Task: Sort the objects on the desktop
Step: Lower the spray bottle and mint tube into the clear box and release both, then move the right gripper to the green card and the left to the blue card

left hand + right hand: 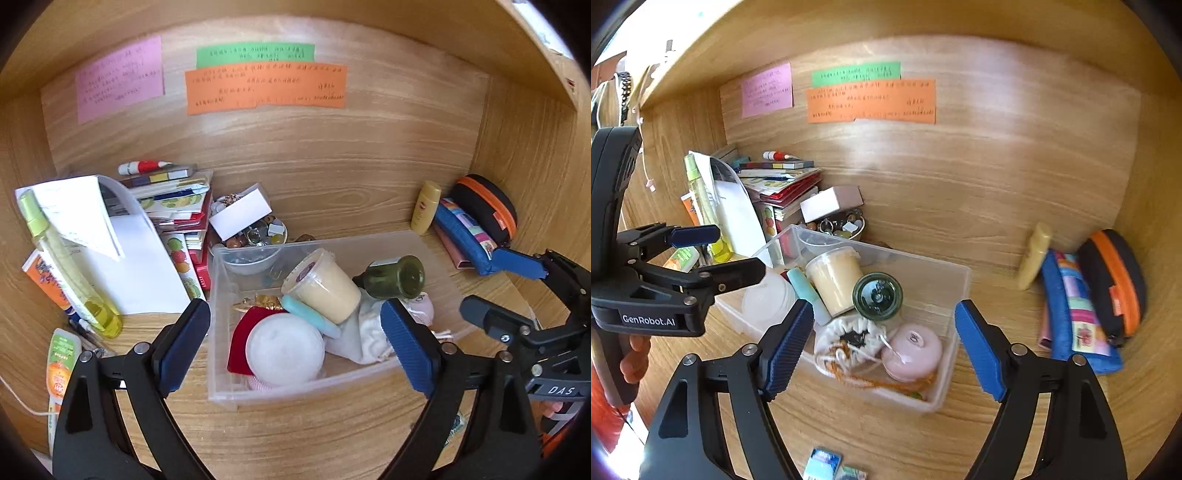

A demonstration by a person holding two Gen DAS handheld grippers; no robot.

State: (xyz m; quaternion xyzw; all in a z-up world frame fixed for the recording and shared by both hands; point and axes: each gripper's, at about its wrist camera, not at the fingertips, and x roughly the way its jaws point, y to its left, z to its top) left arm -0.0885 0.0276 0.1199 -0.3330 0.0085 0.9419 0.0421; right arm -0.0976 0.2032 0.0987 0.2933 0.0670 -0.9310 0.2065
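Nearest in left wrist view: left gripper (295,343), fingers wide apart, nothing btwn them, hovering over near edge of clear plastic bin (258,391). Right gripper (884,350) also spread wide & empty, near the bin's near-right corner; its blue pads frame the bin contents.

Bin sits mid-desk on wooden desktop (314,435). Inside: cream-filled tub (325,291) lying on its side, dark green jar (395,277) tipped against it, frosted white round lid (284,350) at near left over a red pouch (243,332), teal ring (310,317), white drawstring bag (849,339), pink round case (912,350) at near right.

Left of bin: stack of books/papers (177,199), yellow-green spray bottle (70,266) leaning. Far side: bowl of trinkets (258,229) w/ white card on top. Right, well apart from bin: yellow bottle (426,206), blue pencil case (465,236), black pouch w/ orange zip (487,206). Sticky notes (266,88) on back wall.
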